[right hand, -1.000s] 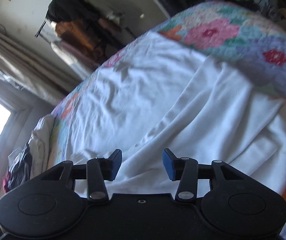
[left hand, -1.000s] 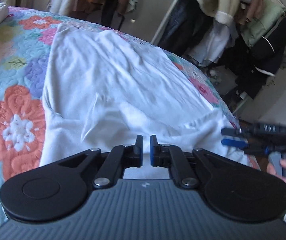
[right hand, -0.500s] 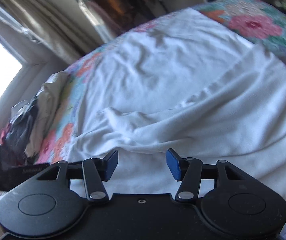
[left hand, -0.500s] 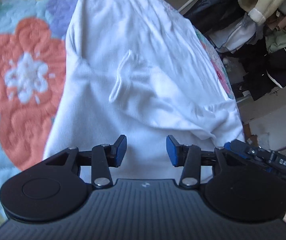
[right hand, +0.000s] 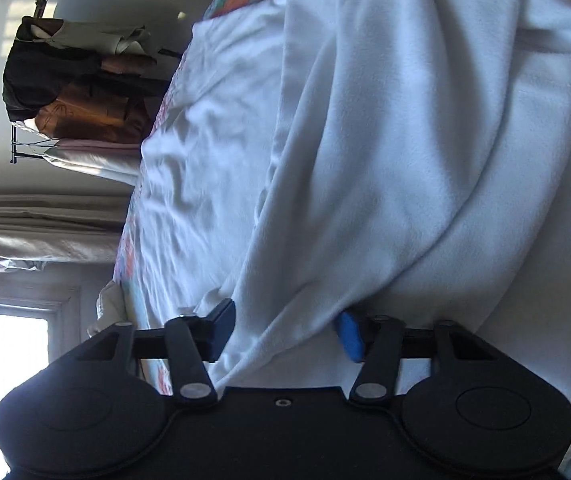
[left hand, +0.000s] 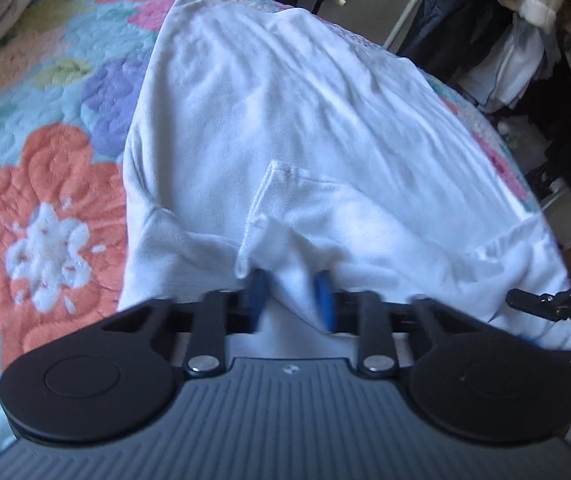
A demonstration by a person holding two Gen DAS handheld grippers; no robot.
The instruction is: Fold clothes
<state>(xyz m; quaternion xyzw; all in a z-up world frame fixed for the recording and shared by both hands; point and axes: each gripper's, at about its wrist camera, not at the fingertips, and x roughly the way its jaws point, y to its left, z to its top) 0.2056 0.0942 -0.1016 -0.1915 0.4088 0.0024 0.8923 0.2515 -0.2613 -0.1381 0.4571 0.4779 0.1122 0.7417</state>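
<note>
A quilted floral bedspread (left hand: 45, 208) covers the bed, with hanging clothes (left hand: 525, 40) beyond and right of the left gripper (left hand: 291, 300). The soft, wrinkled white garment (left hand: 285, 120) lies spread ahead of both tongs. A bunched hem fold sits between the left's parted blue pads. The right gripper (right hand: 285, 330) stands wide apart, cloth draped between its fingers

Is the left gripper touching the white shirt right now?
Touching. In the left wrist view, a bunched fold of the white shirt sits between the left gripper fingers, lying against both blue pads.
</note>
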